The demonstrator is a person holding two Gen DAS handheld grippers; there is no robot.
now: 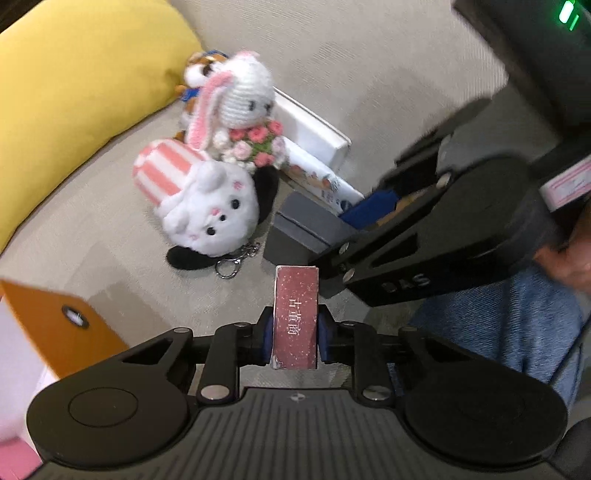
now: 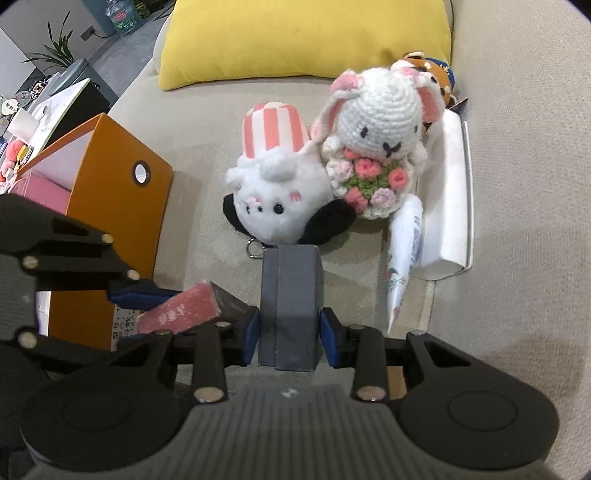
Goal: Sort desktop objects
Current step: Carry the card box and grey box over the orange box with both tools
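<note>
My left gripper (image 1: 295,338) is shut on a small dark red box (image 1: 296,314) with white characters, held above the beige sofa seat. It also shows in the right wrist view (image 2: 181,312), at the left beside the orange box. My right gripper (image 2: 288,334) is shut on a grey box (image 2: 290,299), whose far end lies by the plush toys. The grey box also shows in the left wrist view (image 1: 306,229). Beyond sit a white plush with a pink striped hat (image 2: 277,192) and a crocheted bunny with flowers (image 2: 376,136).
An open orange box (image 2: 118,206) stands at the left, with pink items inside. A yellow cushion (image 2: 306,33) lies at the back. A white flat box (image 2: 448,184) and a flowered tube (image 2: 404,254) lie right of the toys. A tiger plush (image 2: 428,70) sits behind the bunny.
</note>
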